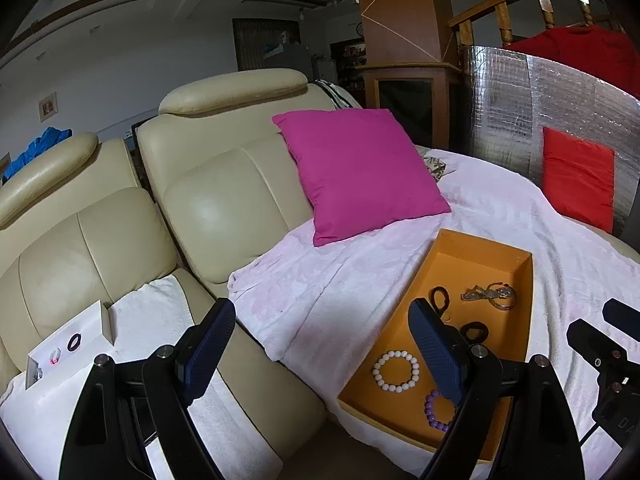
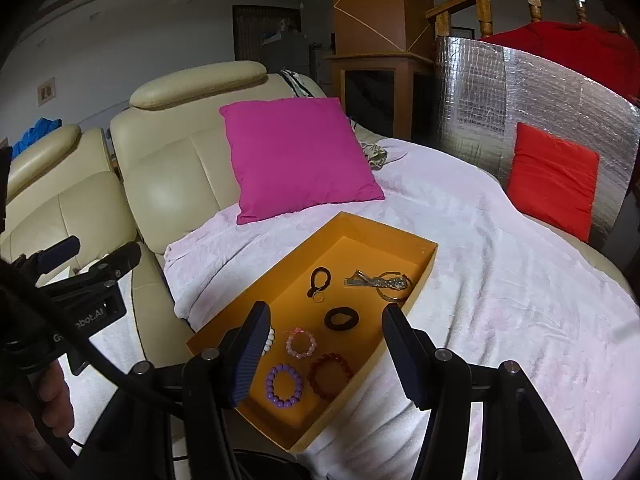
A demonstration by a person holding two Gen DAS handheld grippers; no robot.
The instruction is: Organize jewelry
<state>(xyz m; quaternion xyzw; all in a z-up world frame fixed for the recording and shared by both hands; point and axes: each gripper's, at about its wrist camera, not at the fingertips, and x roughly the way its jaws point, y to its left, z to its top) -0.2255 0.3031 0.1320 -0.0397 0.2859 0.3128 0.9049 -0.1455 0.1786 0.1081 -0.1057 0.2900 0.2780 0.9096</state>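
An orange box (image 2: 424, 276) lies on the pale pink blanket and holds jewelry: a purple bead bracelet (image 2: 284, 385), a dark red bead bracelet (image 2: 330, 370), a pink bead bracelet (image 2: 302, 343), a white bead bracelet (image 1: 396, 371), a black hair tie (image 2: 341, 318), a black clasp loop (image 2: 319, 280) and a metal bracelet tangle (image 2: 384, 284). My right gripper (image 2: 324, 354) is open and empty above the box's near end. My left gripper (image 1: 324, 350) is open and empty over the sofa seat left of the box (image 1: 524, 280). A small white box (image 1: 68, 346) at far left holds a dark ring (image 1: 74, 342) and a pink piece (image 1: 55, 357).
A cream leather sofa (image 1: 208, 184) carries a magenta pillow (image 1: 360, 172) behind the box. A red cushion (image 1: 578, 178) leans on a silver foil panel (image 1: 520, 108) at right. A white towel (image 1: 148, 320) lies under the small white box.
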